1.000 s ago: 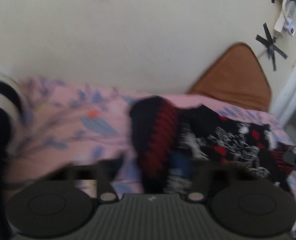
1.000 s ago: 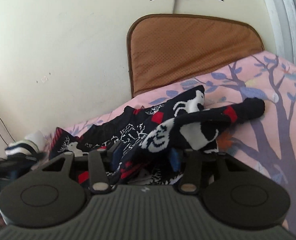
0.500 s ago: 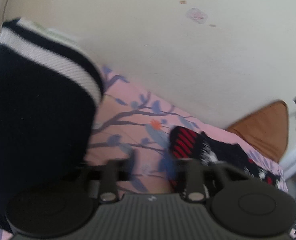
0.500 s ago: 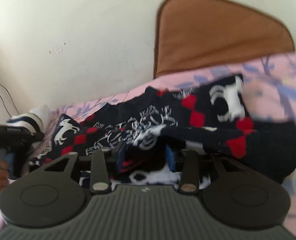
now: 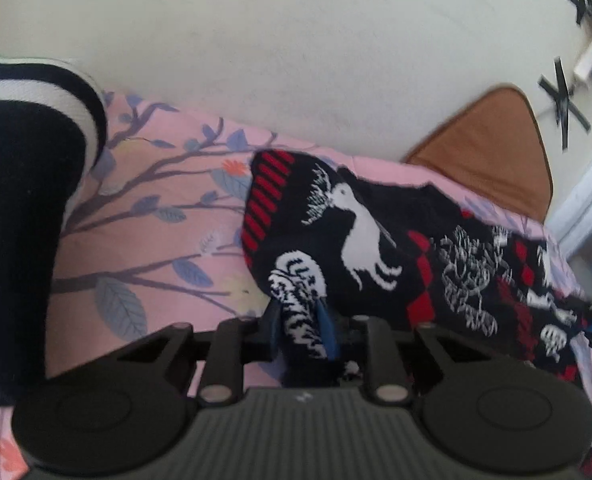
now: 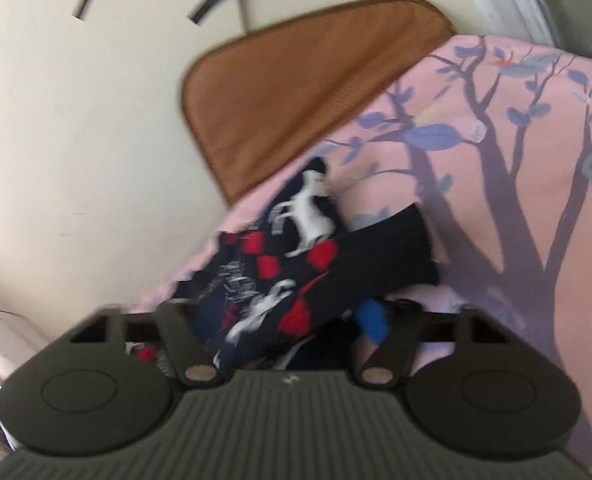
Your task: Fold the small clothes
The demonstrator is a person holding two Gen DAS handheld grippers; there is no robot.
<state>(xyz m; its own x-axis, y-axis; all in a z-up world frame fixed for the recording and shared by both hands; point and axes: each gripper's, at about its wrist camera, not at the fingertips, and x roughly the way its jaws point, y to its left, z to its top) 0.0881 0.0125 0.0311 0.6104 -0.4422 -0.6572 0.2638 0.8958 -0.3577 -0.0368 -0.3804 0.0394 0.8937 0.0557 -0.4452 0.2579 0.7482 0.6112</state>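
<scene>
Closing on cloth at both ends: left gripper (image 5: 302, 330) narrowing its blue pads (image 5: 328, 332) around a bunched edge of the black, red and white patterned garment (image 5: 360, 236), right gripper (image 6: 292, 320) doing likewise on the far end (image 6: 296, 264), fabric plainly between both pairs. Spread across the pink floral bedsheet (image 5: 156, 216) from about 12 toward 3 o'clock of the left gripper, with the striped dark piece (image 5: 20, 184) off at 9 o'clock. Best done by finishing each pinch fully, lifting evenly with light tension, then laying edge onto edge without dragging the sheet.
</scene>
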